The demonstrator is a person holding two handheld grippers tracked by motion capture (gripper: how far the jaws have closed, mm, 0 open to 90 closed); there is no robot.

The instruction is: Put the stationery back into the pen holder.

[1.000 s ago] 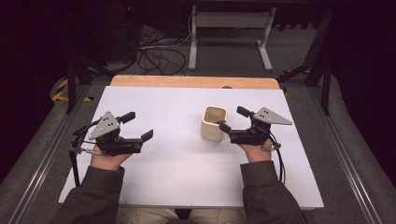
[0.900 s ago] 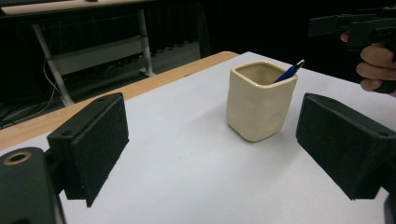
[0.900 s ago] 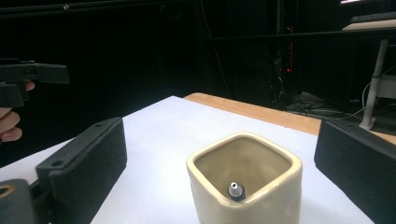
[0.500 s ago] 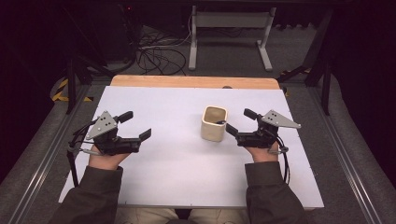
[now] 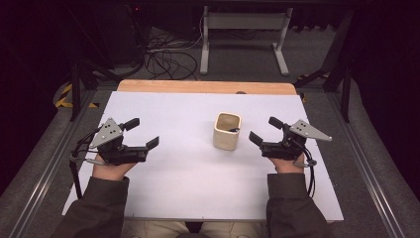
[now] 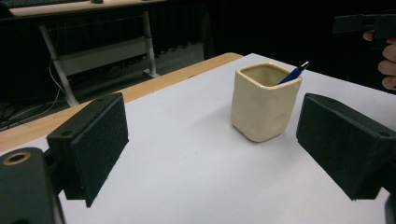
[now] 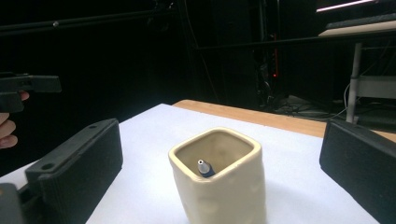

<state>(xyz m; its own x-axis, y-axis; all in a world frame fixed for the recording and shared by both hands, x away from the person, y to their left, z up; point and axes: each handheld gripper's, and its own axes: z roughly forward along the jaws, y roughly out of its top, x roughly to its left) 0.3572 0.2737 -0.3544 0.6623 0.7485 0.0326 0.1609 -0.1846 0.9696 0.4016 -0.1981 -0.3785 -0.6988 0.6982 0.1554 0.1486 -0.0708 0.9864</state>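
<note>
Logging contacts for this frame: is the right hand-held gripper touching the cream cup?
Apart. The high view shows bare table between the right hand-held gripper and the cup.

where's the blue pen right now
The blue pen stands inside the cream cup right of the table's centre in the high view, tip leaning on the rim, just ahead of the open right gripper.
</note>
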